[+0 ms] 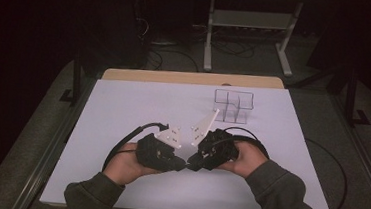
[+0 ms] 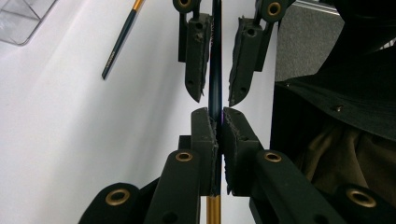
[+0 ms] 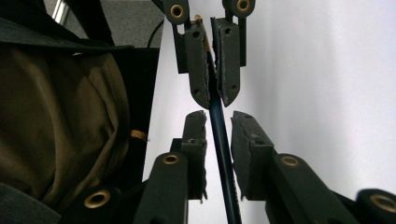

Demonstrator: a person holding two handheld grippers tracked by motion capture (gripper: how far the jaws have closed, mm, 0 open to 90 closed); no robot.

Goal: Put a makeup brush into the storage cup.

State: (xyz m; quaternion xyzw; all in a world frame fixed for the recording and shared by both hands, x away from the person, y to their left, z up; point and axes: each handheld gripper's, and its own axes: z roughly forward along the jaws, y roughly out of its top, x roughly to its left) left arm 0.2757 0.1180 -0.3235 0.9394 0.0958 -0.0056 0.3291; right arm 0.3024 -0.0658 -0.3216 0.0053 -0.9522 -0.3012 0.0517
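**Pencil handover, mid-air, both grippers on it**

Near edge of the table [image 1: 123, 109]: both hands meet nose to nose just above the white sheet. Left gripper [image 2: 218, 122] is clamped on a dark pencil [image 2: 215, 60], pads tight on the shaft, gold end poking out below the jaws. No slack visible there.

Right gripper [image 3: 218, 122] faces it along the same pencil. Its jaws straddle the shaft but aren't pressing: clear gap on both sides in the right gripper view, pencil running slightly skewed between the pads. So the left one carries the load and the right is not yet holding.

Handling, my read: light, stiff, thin, smooth lacquer. Won't bend or crush under these pads, but it can roll or pivot if caught off-centre or by one pad edge. The tip would be the fragile bit; keep clamps off it. Best hold is mid-shaft, square across the pads, with the two grips spaced apart so neither jams the other. Right should straighten to the shaft before it bites; left shouldn't let go until it does.

Farther out: a second pencil [image 2: 122, 39] lies flat on the table, apart from the hands. Beyond that, a clear divided organizer [image 1: 233, 106] stands upright toward the far right, looks empty from here.
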